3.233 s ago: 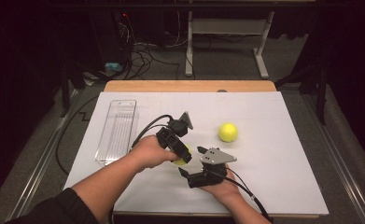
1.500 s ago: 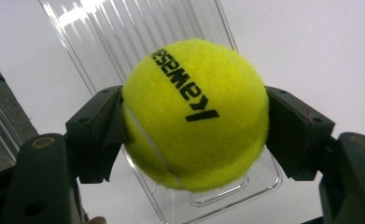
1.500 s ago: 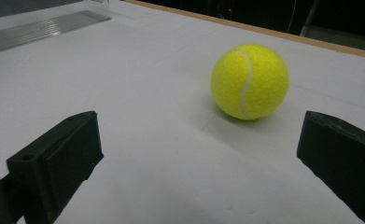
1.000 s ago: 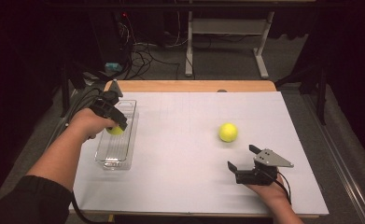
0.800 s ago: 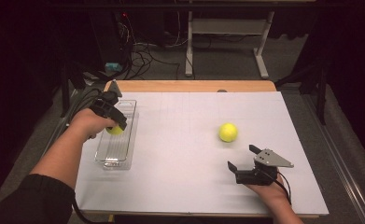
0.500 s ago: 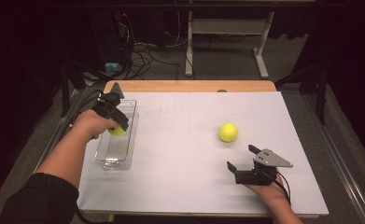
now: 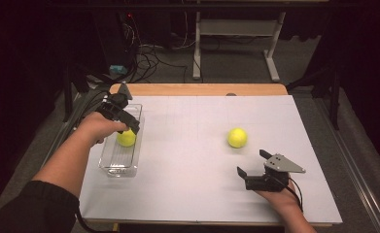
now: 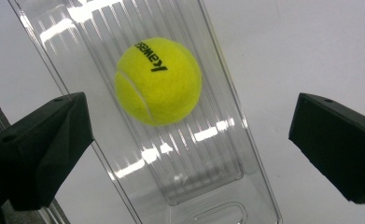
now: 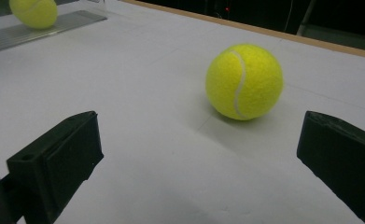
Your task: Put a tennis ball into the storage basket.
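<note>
Ball (image 8: 157, 80) lies inside the clear tray (image 7: 111, 165) at the table's left, about mid-length, loose on the ribbed floor. Left gripper (image 7: 128, 124) hangs just above it, jaws spread wide, holding nothing; ball sits free between and beyond the two black jaws in the left gripper view.

Second ball (image 7: 237, 137) rests on the white sheet (image 7: 187, 194), right of centre, well apart from the tray. Right gripper (image 7: 253, 165) sits low near the front edge, just short of that ball, jaws spread, empty. Bare sheet between its jaws and the ball; nothing in the way.

Surroundings: wooden table edge (image 7: 197, 89) beyond the sheet; cables (image 7: 148, 53) and a grey stand (image 7: 236, 29) on the dark floor behind.

View notes:
- Left gripper view: black lettering on the tray ball, tray ribs and glare, a moulded slot at the tray's near end. High view hides part of this ball behind the gripper.
- Right gripper view: white seam on the second ball, its shadow on the sheet; tray ball far off at top left.
- High view: both forearms, spacing of tray and balls.
</note>
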